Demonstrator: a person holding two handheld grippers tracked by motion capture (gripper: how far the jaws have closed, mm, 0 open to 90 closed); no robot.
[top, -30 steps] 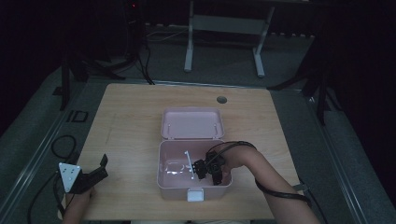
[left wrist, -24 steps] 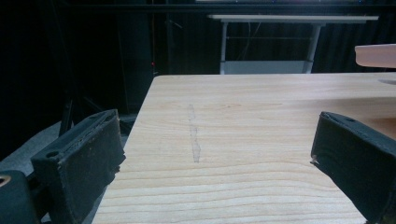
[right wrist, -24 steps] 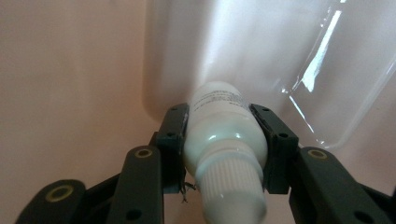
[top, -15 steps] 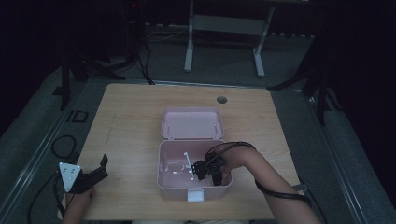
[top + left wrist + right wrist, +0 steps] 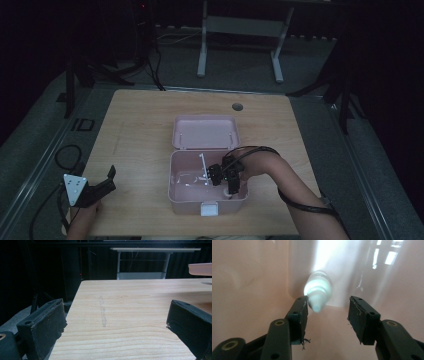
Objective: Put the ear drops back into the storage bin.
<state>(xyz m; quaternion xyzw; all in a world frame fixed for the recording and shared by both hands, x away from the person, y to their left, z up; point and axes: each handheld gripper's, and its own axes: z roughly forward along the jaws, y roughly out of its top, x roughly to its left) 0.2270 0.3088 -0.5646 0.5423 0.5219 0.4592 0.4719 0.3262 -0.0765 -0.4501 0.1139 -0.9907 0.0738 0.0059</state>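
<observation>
Wood table (image 5: pixel 145 130) bare leftward; right gripper (image 5: pixel 327 308) just opened, bottle (image 5: pixel 318 293) released in box (image 5: pixel 200 205).

Black hand-held gripper (image 5: pixel 227 176), brass-ringed screw holes, frayed pads (image 5: pixel 361 315), trailing black cable

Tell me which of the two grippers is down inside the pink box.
The right gripper: it reaches into the pink box, jaws just opening around a small white bottle. The left gripper sits open at the table's near-left corner.

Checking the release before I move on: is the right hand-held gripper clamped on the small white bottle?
No, the right hand-held gripper's jaws stand apart, and the small white bottle stands between them in the pink box.
</observation>
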